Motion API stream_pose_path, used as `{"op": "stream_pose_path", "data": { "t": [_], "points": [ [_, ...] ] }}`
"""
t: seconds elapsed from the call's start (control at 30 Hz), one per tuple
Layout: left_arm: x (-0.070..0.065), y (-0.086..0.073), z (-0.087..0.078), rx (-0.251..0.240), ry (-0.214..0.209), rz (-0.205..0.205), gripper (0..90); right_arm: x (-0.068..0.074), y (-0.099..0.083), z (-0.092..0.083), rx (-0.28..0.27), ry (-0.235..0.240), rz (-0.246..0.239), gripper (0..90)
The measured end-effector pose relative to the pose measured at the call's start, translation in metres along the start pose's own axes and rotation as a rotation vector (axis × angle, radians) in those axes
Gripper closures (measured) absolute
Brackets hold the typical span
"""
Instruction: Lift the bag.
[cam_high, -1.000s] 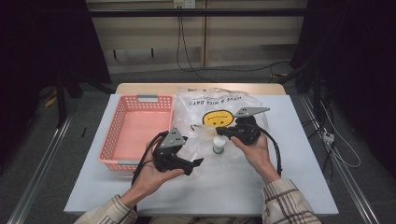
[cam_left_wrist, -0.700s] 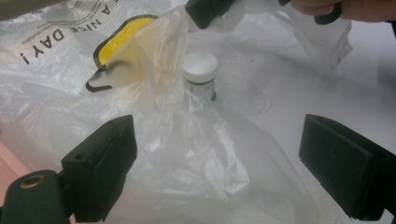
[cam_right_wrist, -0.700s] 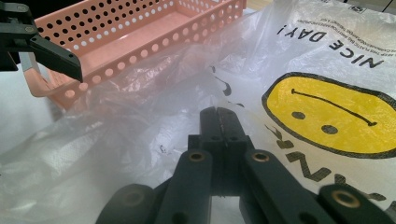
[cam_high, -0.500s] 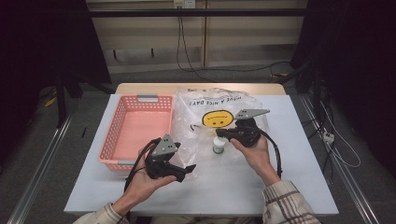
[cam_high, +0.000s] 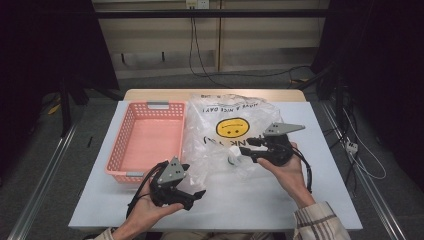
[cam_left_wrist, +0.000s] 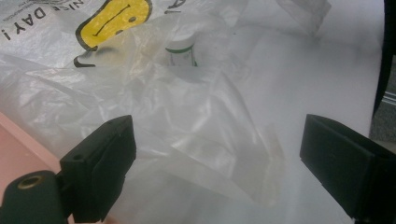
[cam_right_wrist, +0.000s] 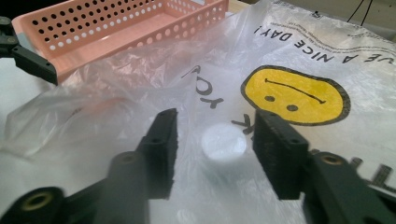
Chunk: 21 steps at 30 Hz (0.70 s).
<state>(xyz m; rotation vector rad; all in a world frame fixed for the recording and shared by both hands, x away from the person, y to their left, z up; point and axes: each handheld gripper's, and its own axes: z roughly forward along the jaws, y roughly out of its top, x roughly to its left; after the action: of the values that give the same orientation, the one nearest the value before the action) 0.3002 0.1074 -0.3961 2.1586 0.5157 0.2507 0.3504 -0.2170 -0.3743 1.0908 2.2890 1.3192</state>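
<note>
A: What had just changed in the middle of the high view?

B: The right gripper (cam_high: 248, 148) had just been opening its jaws. In the right gripper view they stood about half apart on either side of a small bottle (cam_right_wrist: 223, 142) with a white cap, without pressing on it. The bottle stood inside the clear plastic bag (cam_high: 220, 137), the one with a yellow smiley face, which lay at the centre of the white table (cam_high: 325, 200).

A: So what did that mean for the work?

B: Judging from this, the bottle had been let go inside the bag and stood there on its own.

A: And the other tool?

B: The left gripper (cam_high: 196, 197) sat at the lower left of the high view, its jaws wide apart and holding nothing. Its own view looked over the near edge of the bag toward the bottle (cam_left_wrist: 181, 52).

A: How did that differ from 1 second before?

B: Then the left gripper was up against the bag's near edge; now it lay lower in the frame, clear of the bag. The pink basket (cam_high: 132, 165) at the left was unmoved.
</note>
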Motion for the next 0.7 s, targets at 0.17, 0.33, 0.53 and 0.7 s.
{"op": "stream_pose_path", "data": {
  "t": [0.17,0.33,0.53,0.7],
  "points": [
    [-0.007,-0.011,-0.002,0.015,0.021,-0.003,10.9,0.001,-0.013,-0.026,-0.019,-0.01,0.003,36.7],
    [-0.011,-0.019,-0.001,0.03,0.03,-0.011,12.8,0.002,-0.034,-0.055,-0.011,-0.071,0.023,28.9],
    [-0.02,-0.022,0.007,0.065,0.023,0.0,15.4,0.003,-0.065,-0.082,0.019,-0.145,0.053,25.0],
    [-0.019,-0.023,0.014,0.063,0.032,0.002,19.0,-0.008,-0.092,-0.091,0.043,-0.18,0.091,23.0]
  ]
}}
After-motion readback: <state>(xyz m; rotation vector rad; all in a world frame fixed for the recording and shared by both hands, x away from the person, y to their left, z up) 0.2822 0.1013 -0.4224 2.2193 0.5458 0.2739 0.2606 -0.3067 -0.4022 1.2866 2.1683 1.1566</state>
